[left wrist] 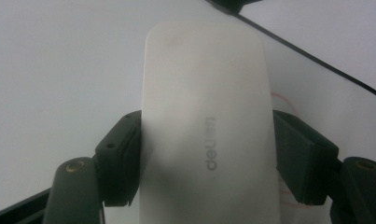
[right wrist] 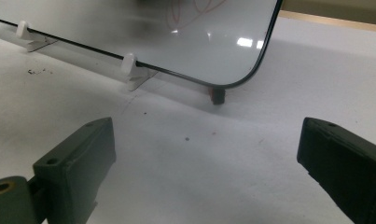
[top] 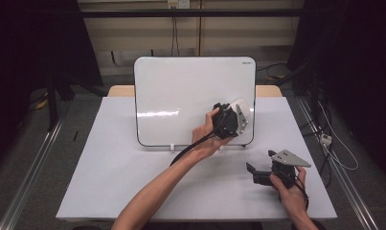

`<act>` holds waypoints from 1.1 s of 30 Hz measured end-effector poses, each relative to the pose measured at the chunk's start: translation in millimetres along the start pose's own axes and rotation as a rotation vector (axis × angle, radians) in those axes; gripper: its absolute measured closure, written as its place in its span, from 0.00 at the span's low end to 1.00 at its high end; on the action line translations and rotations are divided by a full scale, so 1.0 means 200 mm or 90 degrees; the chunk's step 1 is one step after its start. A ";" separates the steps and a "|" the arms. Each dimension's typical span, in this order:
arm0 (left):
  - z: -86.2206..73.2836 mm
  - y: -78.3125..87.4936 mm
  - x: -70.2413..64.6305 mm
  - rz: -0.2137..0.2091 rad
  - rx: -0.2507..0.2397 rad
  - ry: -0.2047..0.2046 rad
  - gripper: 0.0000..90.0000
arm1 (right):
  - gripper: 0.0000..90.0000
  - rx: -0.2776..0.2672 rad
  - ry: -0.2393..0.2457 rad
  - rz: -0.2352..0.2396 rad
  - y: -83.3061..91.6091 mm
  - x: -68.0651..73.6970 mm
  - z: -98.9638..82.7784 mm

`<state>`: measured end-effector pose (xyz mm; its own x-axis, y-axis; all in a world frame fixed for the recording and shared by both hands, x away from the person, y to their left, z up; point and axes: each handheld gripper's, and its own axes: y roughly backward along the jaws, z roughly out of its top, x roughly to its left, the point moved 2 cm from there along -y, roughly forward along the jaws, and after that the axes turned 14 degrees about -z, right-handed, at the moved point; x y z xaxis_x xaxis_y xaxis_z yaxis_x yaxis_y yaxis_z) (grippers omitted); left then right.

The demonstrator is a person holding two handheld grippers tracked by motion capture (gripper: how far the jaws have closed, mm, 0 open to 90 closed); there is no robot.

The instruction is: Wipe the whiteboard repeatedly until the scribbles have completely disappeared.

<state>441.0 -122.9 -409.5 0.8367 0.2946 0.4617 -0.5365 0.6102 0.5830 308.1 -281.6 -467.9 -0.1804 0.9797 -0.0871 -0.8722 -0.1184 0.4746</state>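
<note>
High view: left gripper [top: 237, 115] clamped on white eraser [top: 242, 108], pressed against upright whiteboard [top: 181, 91]. Right gripper [top: 255, 173] low over table [top: 109, 167], jaws apart, nothing between them.

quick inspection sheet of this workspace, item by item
surface: white table, a few dark specks near the board's foot
job's things: whiteboard propped upright on small white clips; white eraser against its lower right part, faint red marks beside it
clutter: nothing seen
grippers: left gripper shut on the eraser; right gripper open, low over the table
cables: black cable trails from the left gripper; loose wires on the floor at right
surroundings: dark curtains, metal rails, wall socket behind
</note>
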 end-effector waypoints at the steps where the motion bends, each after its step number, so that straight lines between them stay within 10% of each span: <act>1: 0.00 0.00 -0.02 -0.002 0.003 -0.004 0.34 | 0.05 -0.001 0.001 0.000 0.00 0.00 0.00; 12: -0.01 -0.01 -0.04 -0.024 0.007 -0.018 0.34 | 0.05 -0.002 -0.001 0.000 0.00 0.00 0.00; 27: 0.06 0.04 0.20 -0.005 0.003 0.005 0.34 | 0.05 -0.003 -0.002 0.001 0.00 -0.01 0.00; 33: 0.05 0.02 0.13 0.008 0.006 -0.014 0.34 | 0.05 -0.004 0.001 0.001 0.00 -0.01 0.00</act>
<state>459.4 -119.4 -388.4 0.8273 0.2858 0.4837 -0.5480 0.6001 0.5827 307.7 -283.0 -467.7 -0.1829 0.9792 -0.0875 -0.8749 -0.1215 0.4689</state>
